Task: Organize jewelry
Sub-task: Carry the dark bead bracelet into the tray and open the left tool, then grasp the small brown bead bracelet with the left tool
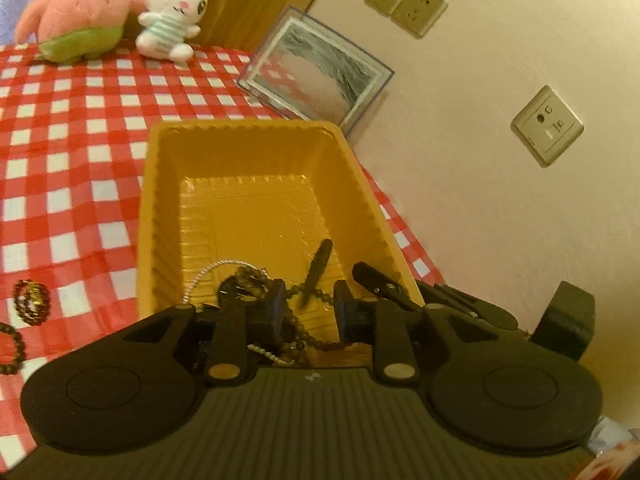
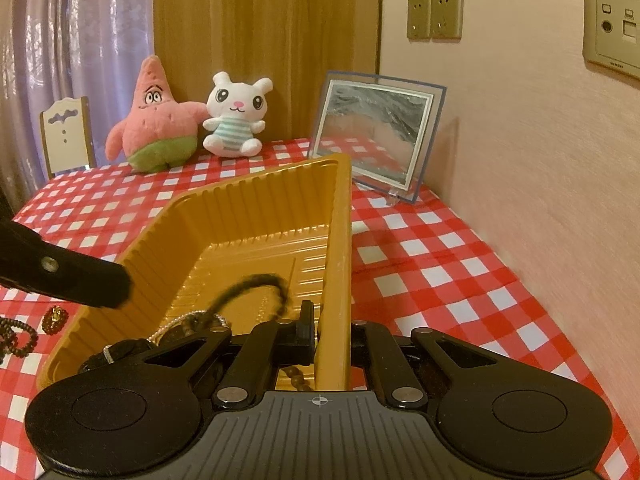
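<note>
Ribbed golden plastic tray [image 1: 256, 148]: dark beaded bracelet [image 1: 316, 270] blurred between left gripper's [image 1: 309, 307] parted jaws, untouched; right gripper [image 2: 331, 334] clamps tray wall.

Tray [image 1: 256, 160] far half: bare floor, open from above.
Tray near end: beaded strands [image 1: 298, 326] piled.
Tray right wall: right gripper [image 2: 332, 344] clamped on it.
Left of tray: bracelets [image 1: 32, 302] on cloth.
Beyond tray: picture frame [image 1: 316, 72], plush toys [image 1: 172, 16].

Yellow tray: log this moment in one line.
right gripper: shut on yellow tray wall | left gripper: open over tray | dark bead strand: dropping in | bead bracelets: on tablecloth
</note>
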`<action>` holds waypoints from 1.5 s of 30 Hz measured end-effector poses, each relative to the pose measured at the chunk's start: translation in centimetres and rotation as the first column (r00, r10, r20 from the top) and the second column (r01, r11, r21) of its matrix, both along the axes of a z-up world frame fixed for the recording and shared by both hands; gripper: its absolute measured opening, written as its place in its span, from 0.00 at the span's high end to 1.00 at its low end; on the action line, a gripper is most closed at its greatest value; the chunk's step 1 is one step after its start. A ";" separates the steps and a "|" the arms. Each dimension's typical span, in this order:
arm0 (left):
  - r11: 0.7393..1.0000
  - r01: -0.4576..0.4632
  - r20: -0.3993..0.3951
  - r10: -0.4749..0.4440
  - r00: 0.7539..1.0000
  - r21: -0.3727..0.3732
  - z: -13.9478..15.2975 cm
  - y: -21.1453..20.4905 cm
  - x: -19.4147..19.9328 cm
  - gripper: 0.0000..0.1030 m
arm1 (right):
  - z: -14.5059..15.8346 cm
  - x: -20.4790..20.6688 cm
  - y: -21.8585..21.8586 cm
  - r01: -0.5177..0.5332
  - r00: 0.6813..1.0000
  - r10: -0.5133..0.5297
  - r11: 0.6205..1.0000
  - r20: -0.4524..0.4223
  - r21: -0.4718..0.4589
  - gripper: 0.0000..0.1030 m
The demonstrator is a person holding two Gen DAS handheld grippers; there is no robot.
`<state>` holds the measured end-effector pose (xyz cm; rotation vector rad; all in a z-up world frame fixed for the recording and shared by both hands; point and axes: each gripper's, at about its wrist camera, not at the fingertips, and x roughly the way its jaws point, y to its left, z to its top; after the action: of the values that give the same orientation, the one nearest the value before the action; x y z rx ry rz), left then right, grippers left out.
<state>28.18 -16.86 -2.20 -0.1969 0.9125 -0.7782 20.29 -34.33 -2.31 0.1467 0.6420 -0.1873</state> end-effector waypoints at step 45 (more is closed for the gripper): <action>0.880 -0.388 0.135 0.365 0.921 0.273 -3.5 15.5 -3.1 0.77 | -0.4 0.5 -0.4 -0.011 1.000 0.011 1.000 0.001 -0.004 0.95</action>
<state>25.10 -1.41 -5.75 -0.0746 0.8684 -0.2785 20.75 -34.71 -2.70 0.1388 0.6414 -0.1778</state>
